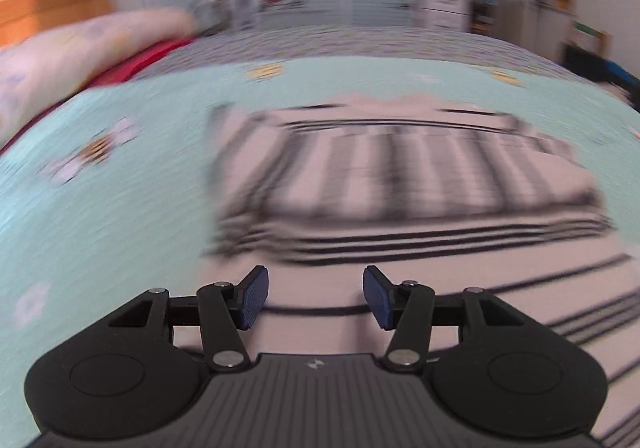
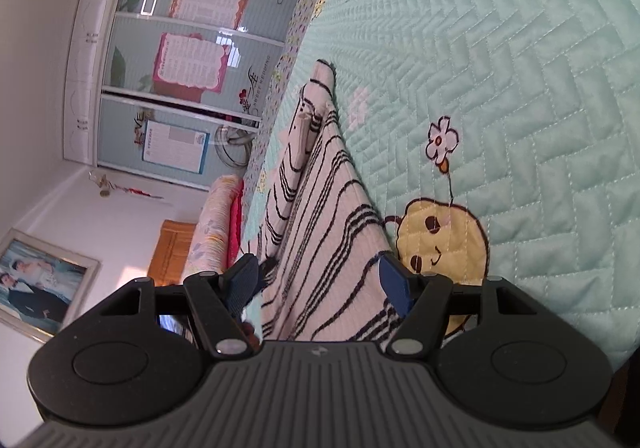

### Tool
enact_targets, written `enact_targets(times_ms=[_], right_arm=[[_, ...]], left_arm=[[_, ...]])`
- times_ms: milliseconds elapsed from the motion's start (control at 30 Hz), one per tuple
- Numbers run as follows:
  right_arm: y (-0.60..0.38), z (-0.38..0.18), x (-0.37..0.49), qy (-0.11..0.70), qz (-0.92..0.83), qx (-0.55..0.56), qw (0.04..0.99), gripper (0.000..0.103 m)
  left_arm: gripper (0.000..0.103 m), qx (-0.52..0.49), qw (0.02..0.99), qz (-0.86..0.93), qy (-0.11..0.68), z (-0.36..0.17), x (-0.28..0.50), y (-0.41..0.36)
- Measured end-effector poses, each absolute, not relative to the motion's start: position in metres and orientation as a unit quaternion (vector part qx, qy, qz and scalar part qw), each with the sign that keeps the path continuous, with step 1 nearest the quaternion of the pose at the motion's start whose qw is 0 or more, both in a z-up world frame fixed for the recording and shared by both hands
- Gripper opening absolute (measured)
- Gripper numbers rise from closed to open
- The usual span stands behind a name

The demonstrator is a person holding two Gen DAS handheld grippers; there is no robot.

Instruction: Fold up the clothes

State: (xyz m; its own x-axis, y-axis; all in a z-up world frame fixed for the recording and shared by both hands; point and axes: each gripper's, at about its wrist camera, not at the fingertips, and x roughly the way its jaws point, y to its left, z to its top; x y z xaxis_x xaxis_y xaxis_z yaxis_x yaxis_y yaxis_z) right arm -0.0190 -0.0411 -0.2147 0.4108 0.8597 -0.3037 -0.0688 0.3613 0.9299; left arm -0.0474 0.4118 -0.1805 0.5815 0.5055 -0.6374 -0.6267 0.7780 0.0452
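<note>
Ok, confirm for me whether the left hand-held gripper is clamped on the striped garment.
No, the left hand-held gripper is open, its blue pads apart above the white black-striped garment.

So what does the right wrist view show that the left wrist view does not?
Only the right wrist view shows the right gripper, open, a yellow cartoon figure on the quilt, and a framed photo on the wall. Only the left wrist view shows the left gripper, open. Both show the striped garment lying on the green quilt.
</note>
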Motion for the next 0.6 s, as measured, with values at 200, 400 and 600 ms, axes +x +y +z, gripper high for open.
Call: enact_targets(times_ms=[200, 400, 600], right_arm=[[-0.027, -0.216, -0.024, 0.438, 0.333, 0.428, 0.718, 0.067], [-0.015, -0.217, -0.026, 0.442, 0.338, 0.411, 0.722, 0.067], [-0.009, -0.219, -0.026, 0.45, 0.343, 0.399, 0.722, 0.067]], left_arm=[[0.055, -0.143, 0.878, 0.349, 0.296, -0.168, -0.073, 0.437], [0.055, 0.036, 0.884, 0.352, 0.306, -0.157, -0.041, 0.408], [0.057, 0.123, 0.856, 0.357, 0.353, -0.189, 0.005, 0.423]])
